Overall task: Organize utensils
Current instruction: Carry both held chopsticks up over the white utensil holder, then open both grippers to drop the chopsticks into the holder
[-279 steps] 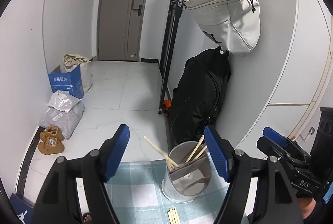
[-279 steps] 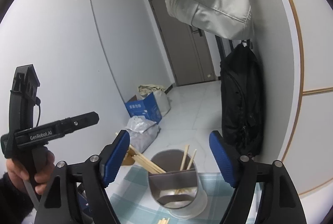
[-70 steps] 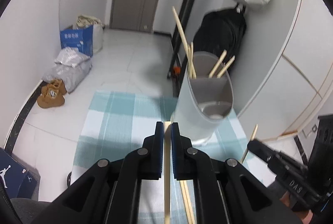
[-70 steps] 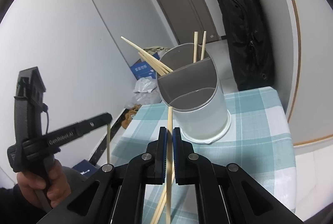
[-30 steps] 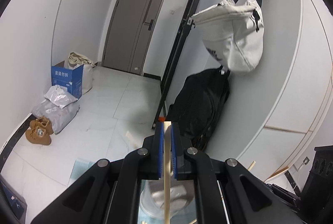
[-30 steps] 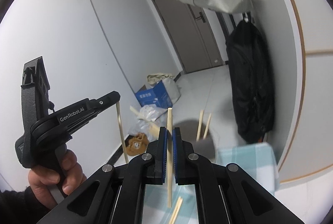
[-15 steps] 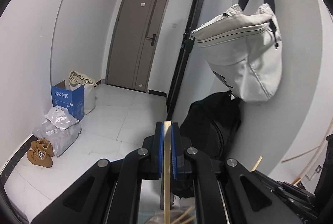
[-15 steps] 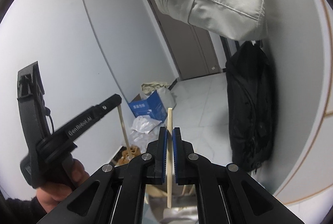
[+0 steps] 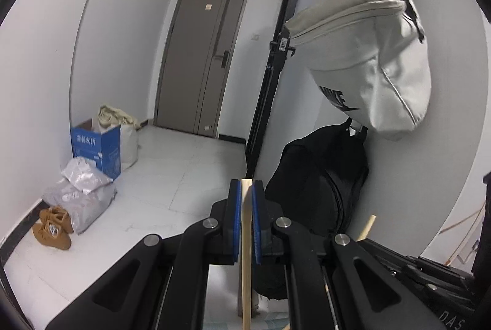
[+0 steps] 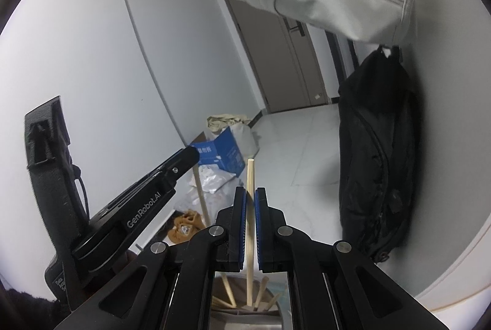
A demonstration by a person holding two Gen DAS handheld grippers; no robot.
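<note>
My left gripper [image 9: 245, 192] is shut on an upright wooden chopstick [image 9: 246, 268] that hangs down between its blue pads. My right gripper [image 10: 250, 198] is shut on a second chopstick [image 10: 250, 225]; its lower end reaches down into the grey utensil holder [image 10: 245, 314], where several chopsticks lean. In the right wrist view the left gripper [image 10: 191, 156] enters from the left with its chopstick [image 10: 202, 201] hanging from the tip. In the left wrist view the right gripper's chopstick top [image 9: 366, 227] pokes up at the lower right; the holder is almost hidden behind my fingers.
A white bag [image 9: 368, 63] hangs on the right wall above a black backpack [image 9: 319, 192]. On the floor at the left lie a blue box [image 9: 95, 145], a plastic bag [image 9: 79, 195] and brown shoes [image 9: 52, 227]. A grey door [image 9: 205, 60] closes the corridor.
Both grippers have moved forward over the holder with their chopsticks, so the tablecloth has dropped out of view. The right chopstick's lower end now sits inside the holder.
</note>
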